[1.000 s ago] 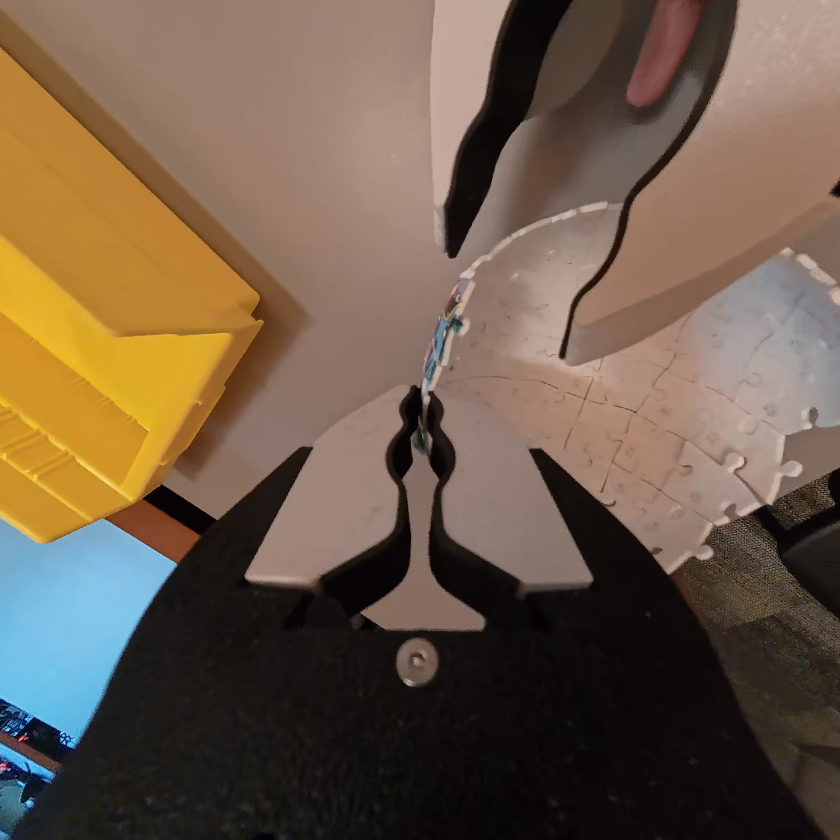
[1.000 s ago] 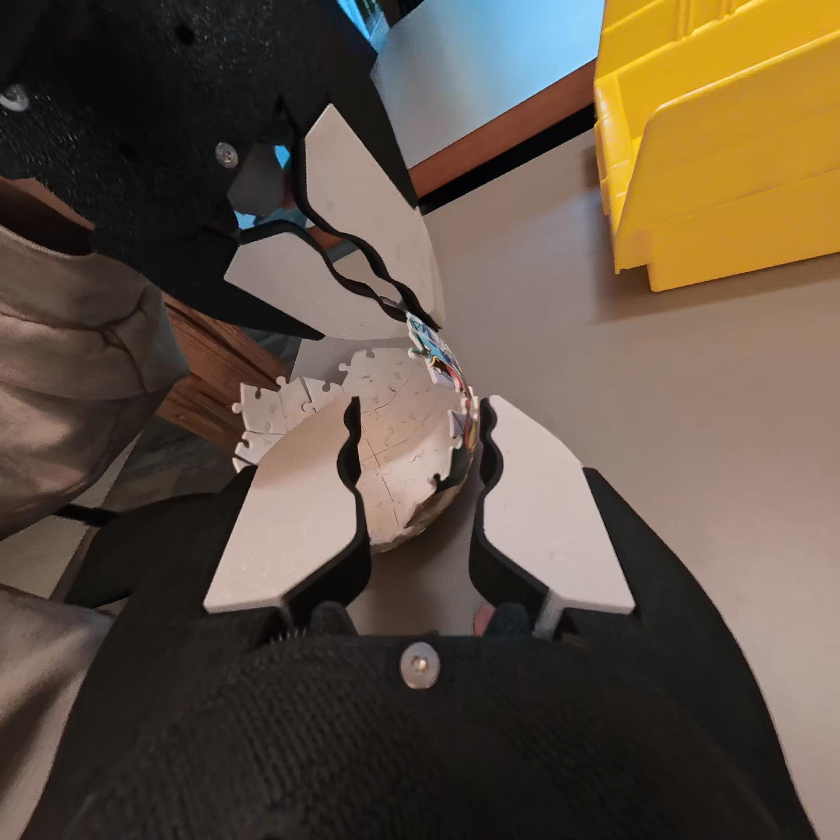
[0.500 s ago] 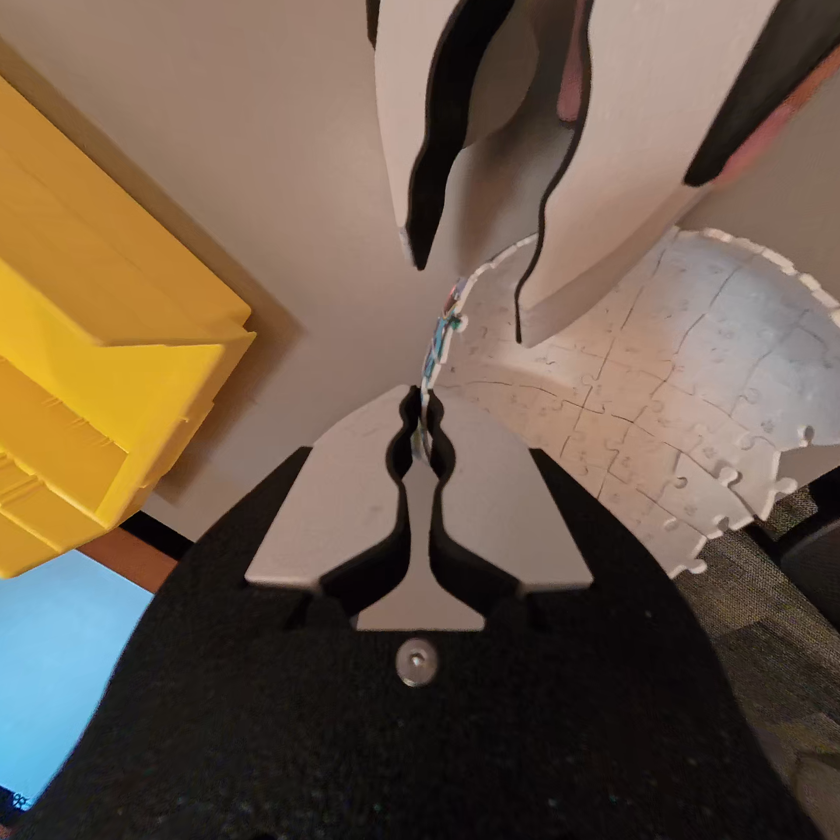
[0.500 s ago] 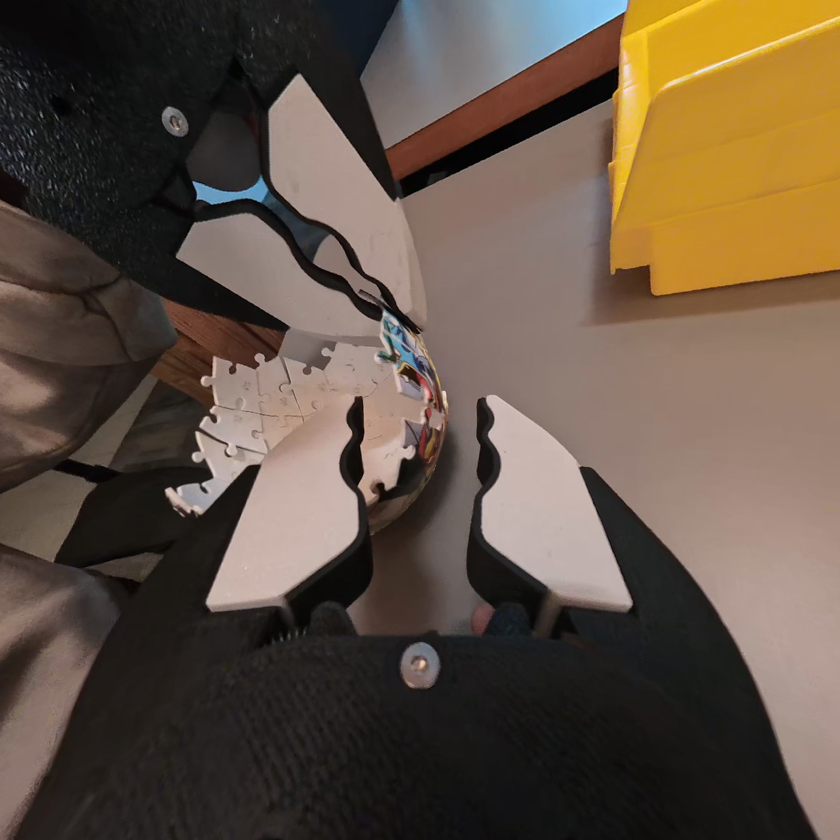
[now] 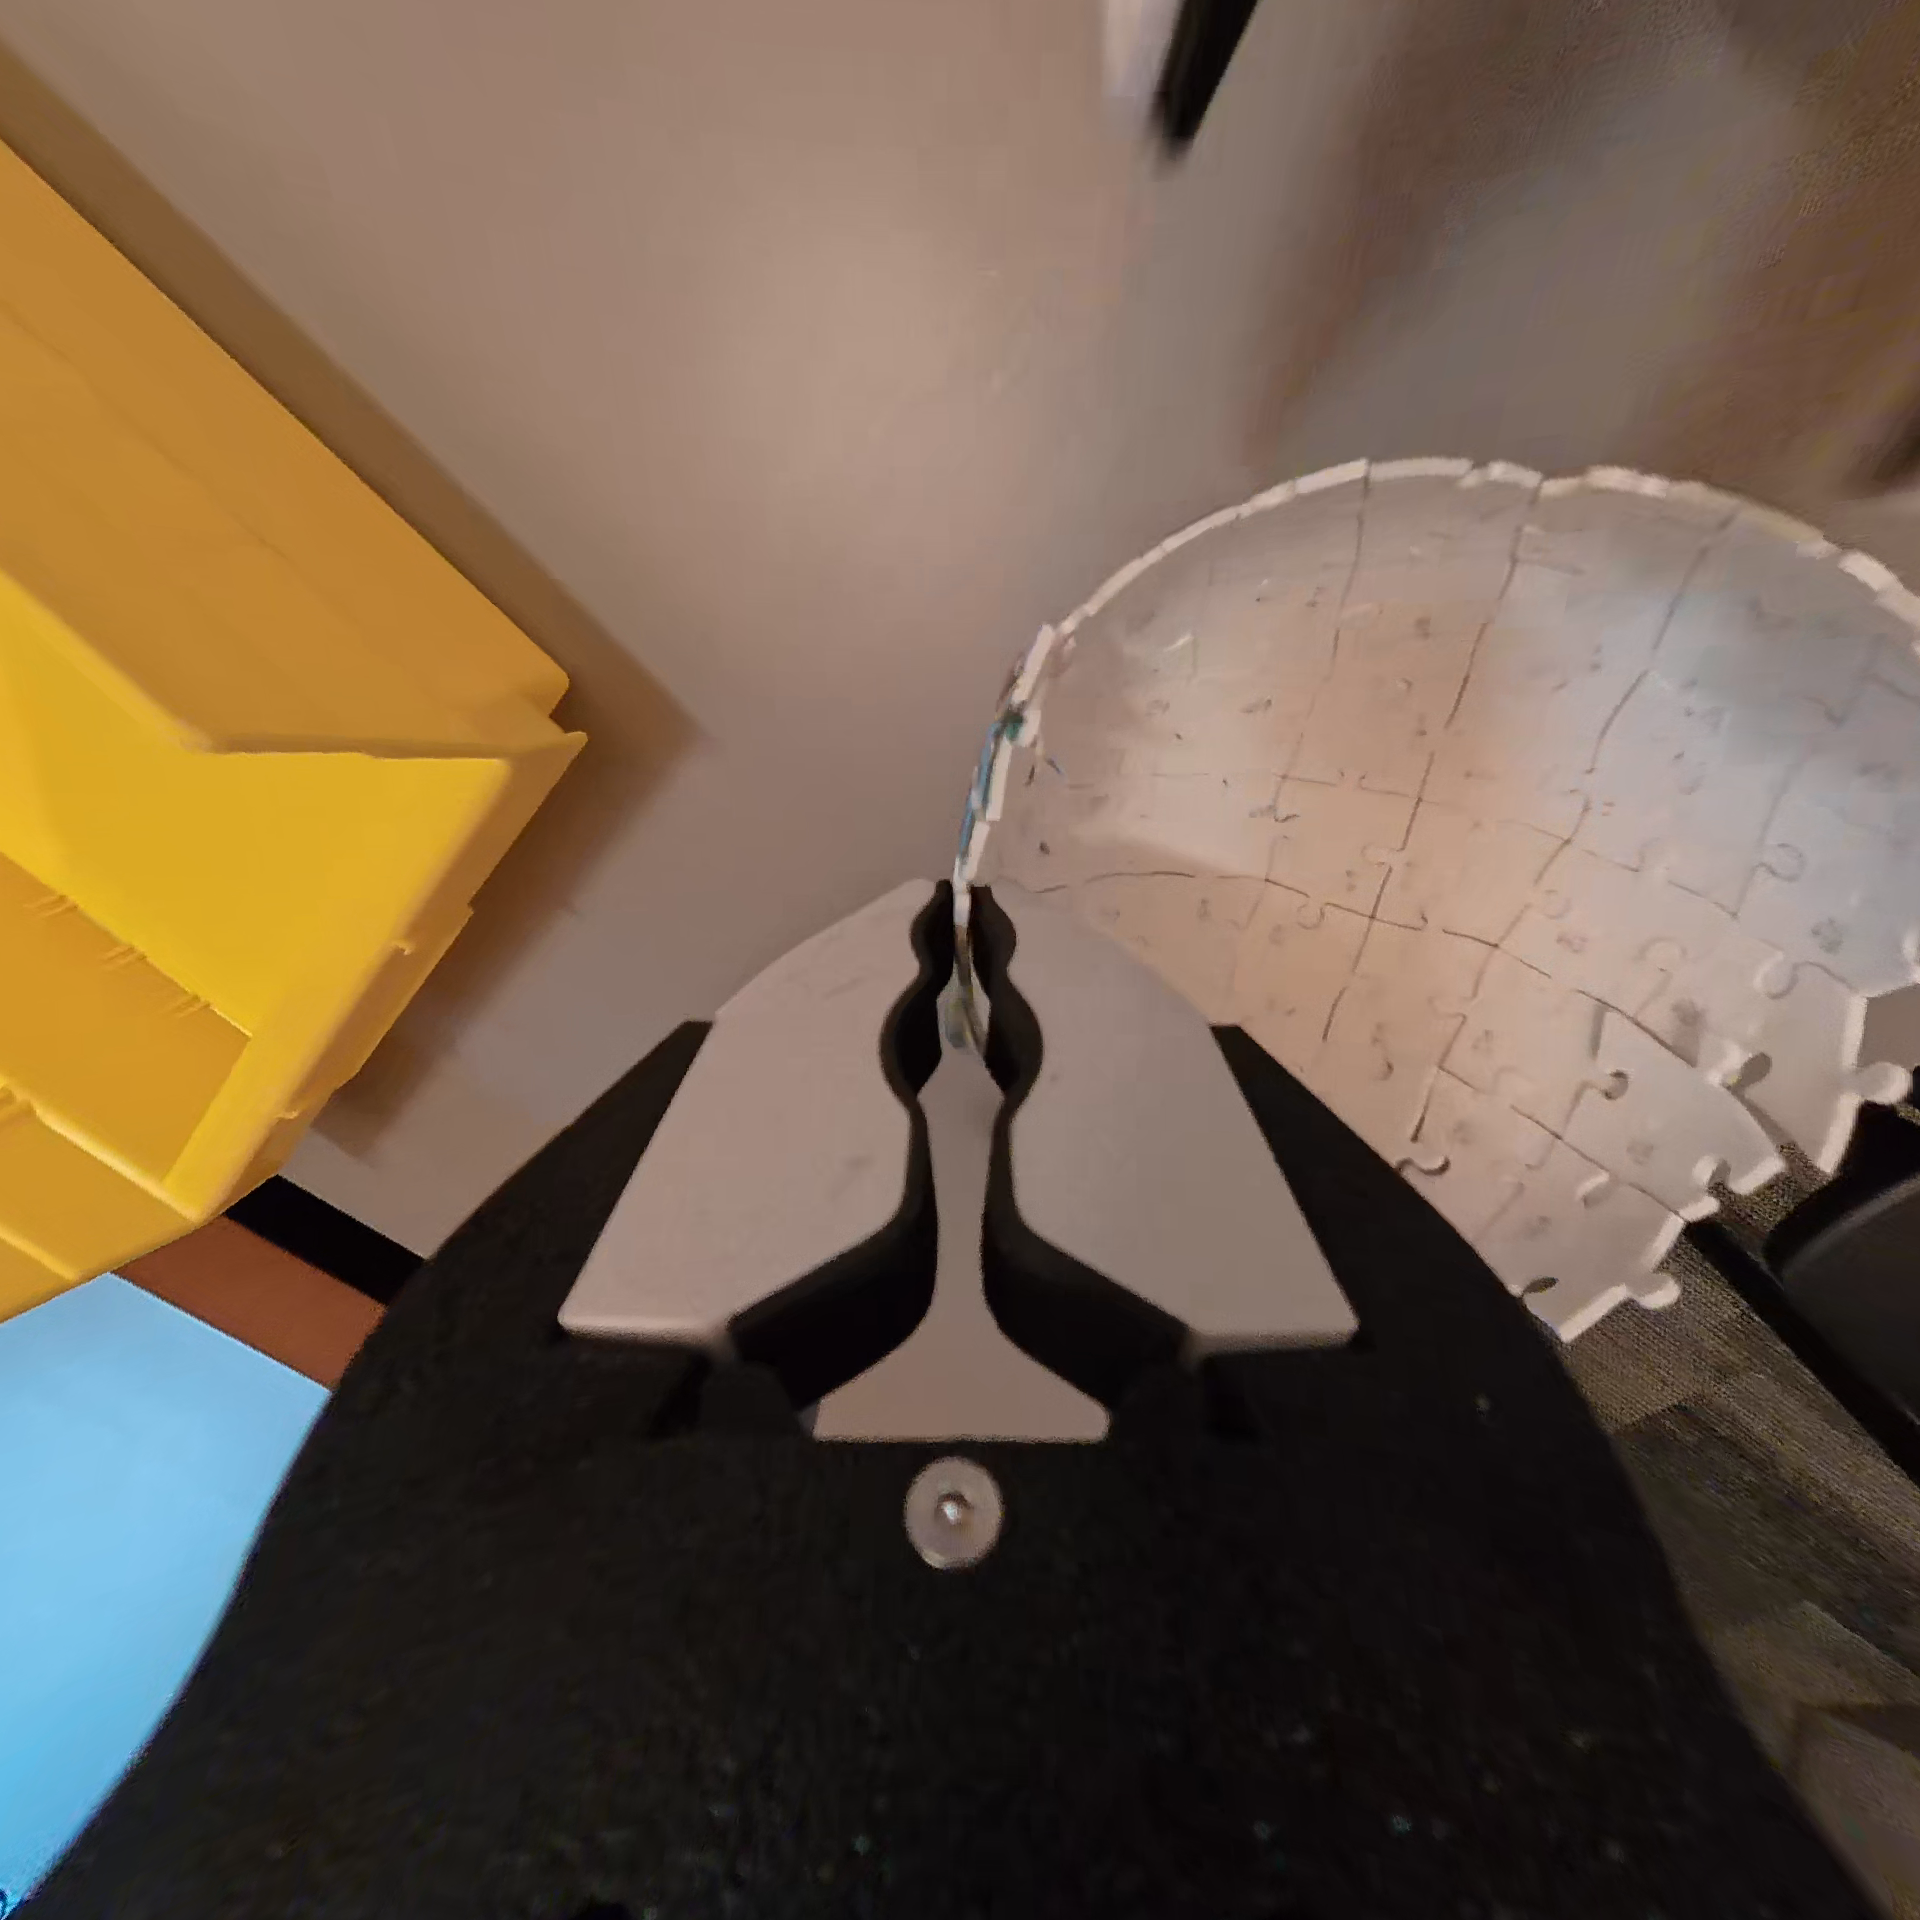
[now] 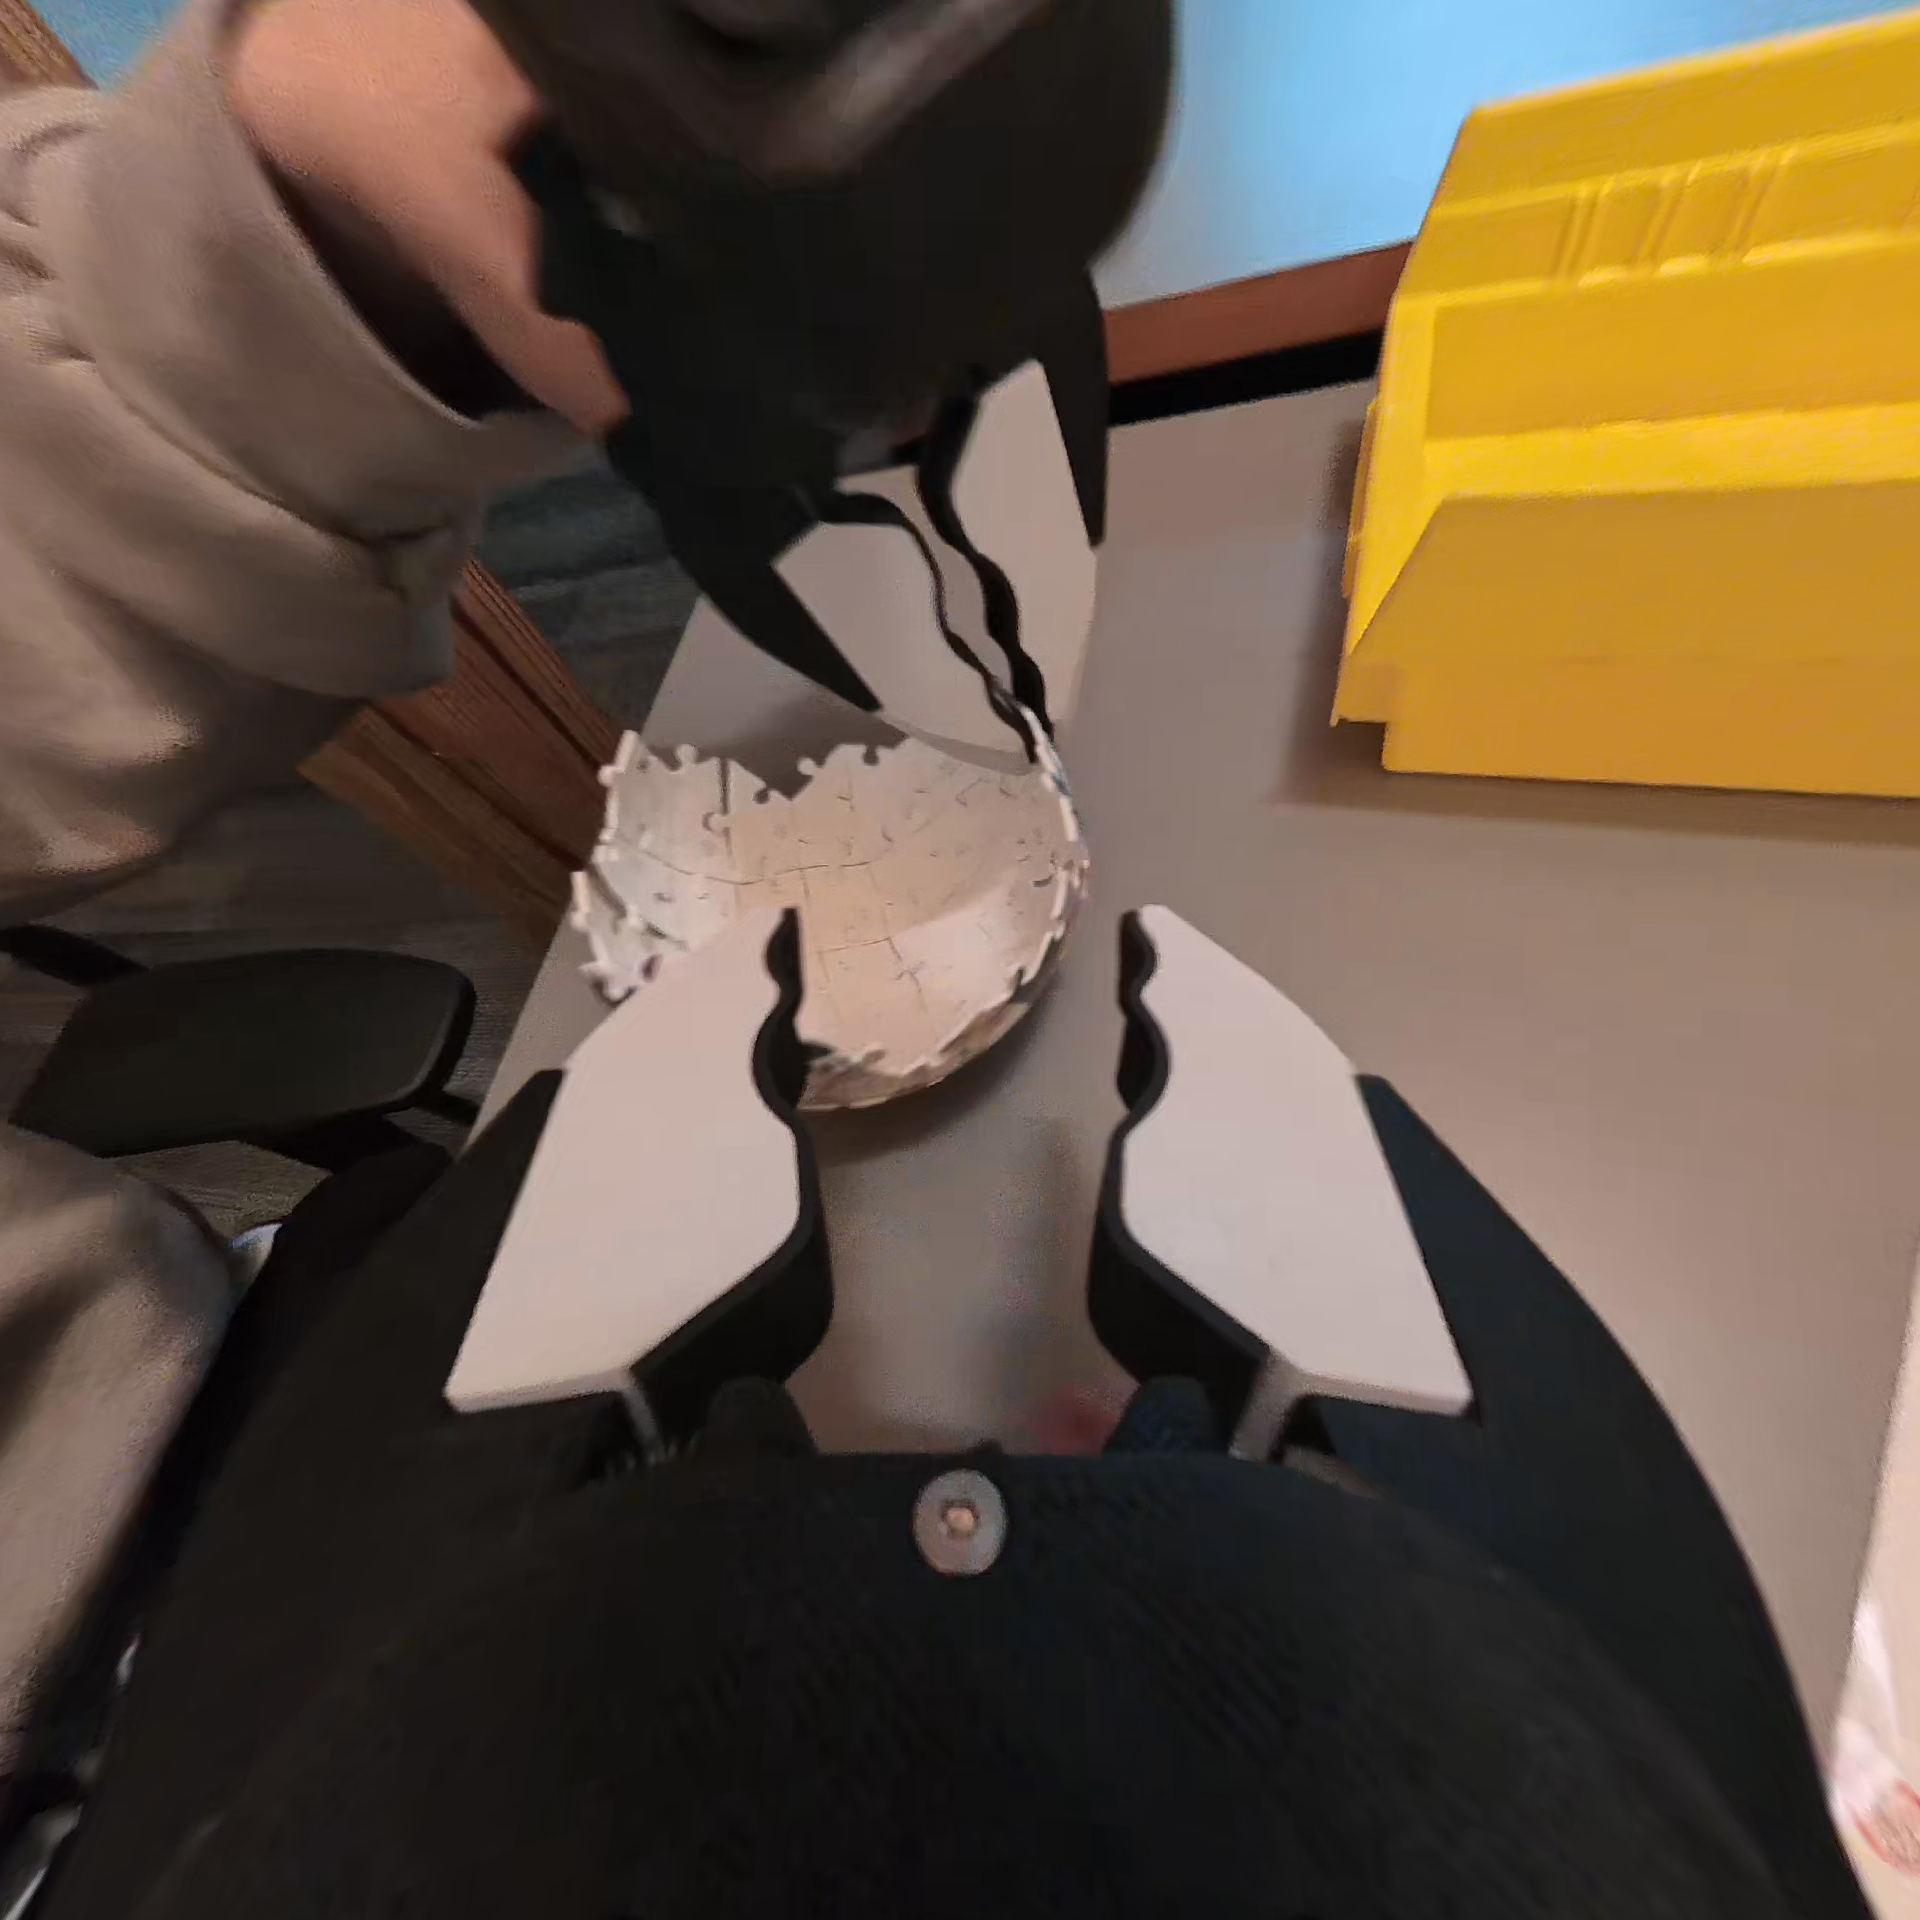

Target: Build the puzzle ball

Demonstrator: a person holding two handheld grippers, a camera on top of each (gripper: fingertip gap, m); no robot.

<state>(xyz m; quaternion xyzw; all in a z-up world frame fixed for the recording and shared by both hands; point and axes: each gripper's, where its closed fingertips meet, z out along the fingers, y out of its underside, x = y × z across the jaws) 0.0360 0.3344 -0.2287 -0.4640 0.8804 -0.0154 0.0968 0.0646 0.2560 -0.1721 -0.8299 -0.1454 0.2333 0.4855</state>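
Observation:
A half-built puzzle ball (image 5: 1455,852) lies like a bowl on the grey table, its white inner side up and its jagged rim of tabs showing. My left gripper (image 5: 966,935) is shut on the ball's rim at its left edge. In the right wrist view the ball (image 6: 883,894) sits near the table's left edge, with the left gripper (image 6: 1023,717) pinching its far rim from above. My right gripper (image 6: 961,945) is open and empty, held back from the ball on its near side. Only a blurred tip of it (image 5: 1174,62) shows at the top of the left wrist view.
A yellow plastic bin (image 6: 1662,499) stands on the table (image 6: 1455,987) to the right of the ball; it also shows in the left wrist view (image 5: 208,831). A person's beige sleeve (image 6: 208,468) and a black chair (image 6: 239,1039) are at the left, beyond the table edge. The gap from one gripper's tips to the other's is roughly 10 cm.
My right gripper has pulled back and away from the ball, still open; it has almost left the left wrist view. My left gripper has kept its hold on the rim.

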